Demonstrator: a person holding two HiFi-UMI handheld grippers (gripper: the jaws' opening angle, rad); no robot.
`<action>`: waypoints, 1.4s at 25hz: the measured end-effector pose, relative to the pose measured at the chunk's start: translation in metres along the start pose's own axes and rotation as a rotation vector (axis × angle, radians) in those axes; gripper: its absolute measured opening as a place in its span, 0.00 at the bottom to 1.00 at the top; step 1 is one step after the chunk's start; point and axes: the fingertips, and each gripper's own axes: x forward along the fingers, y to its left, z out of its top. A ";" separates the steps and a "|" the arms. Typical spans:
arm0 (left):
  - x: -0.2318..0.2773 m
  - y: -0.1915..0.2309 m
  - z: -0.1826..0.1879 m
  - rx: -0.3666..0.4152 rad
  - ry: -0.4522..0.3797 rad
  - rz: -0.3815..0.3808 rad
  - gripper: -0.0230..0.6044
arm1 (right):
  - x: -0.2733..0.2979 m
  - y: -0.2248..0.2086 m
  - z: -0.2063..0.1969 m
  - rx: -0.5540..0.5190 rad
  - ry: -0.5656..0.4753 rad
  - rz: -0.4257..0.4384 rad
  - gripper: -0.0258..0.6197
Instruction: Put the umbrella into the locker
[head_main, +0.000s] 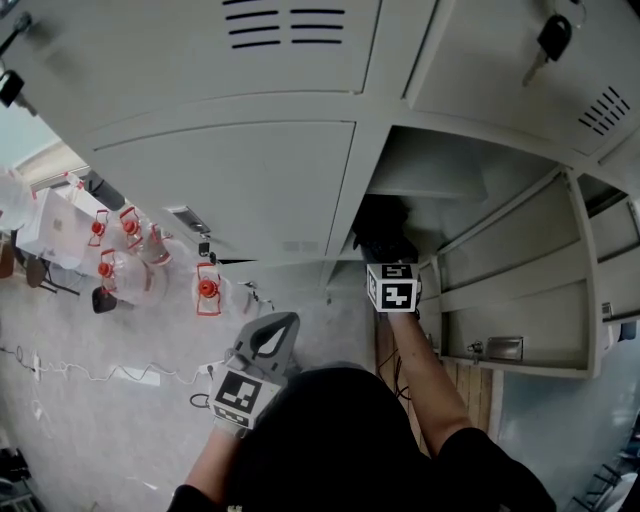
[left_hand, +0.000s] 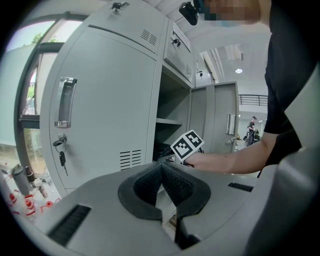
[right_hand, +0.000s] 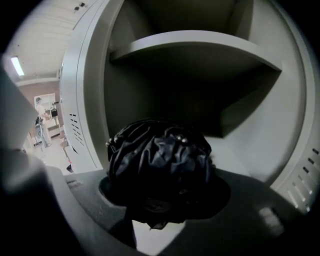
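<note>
R gripper (right_hand: 162, 196) clamped on folded umbrella (right_hand: 159, 160); long axis along jaws, end into open locker (right_hand: 280, 125), below shelf (right_hand: 195, 47). My R arm (head_main: 425, 370) extended. L gripper (left_hand: 161, 172) jaws together, empty.

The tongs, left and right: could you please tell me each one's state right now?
Left tongs: closed, empty.
Right tongs: closed on the black umbrella.

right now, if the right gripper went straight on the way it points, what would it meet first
Likely the locker's back wall under the shelf, led by the umbrella it holds; depth is unclear.
</note>
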 end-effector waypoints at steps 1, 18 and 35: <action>0.000 0.001 0.000 0.000 0.000 0.003 0.06 | 0.004 0.001 0.001 -0.002 0.007 0.007 0.45; 0.005 -0.003 0.000 -0.008 -0.004 -0.002 0.06 | -0.003 -0.009 -0.006 0.016 -0.027 0.030 0.71; 0.012 -0.027 -0.003 -0.011 0.011 -0.049 0.06 | -0.075 -0.001 -0.030 0.003 -0.075 0.016 0.41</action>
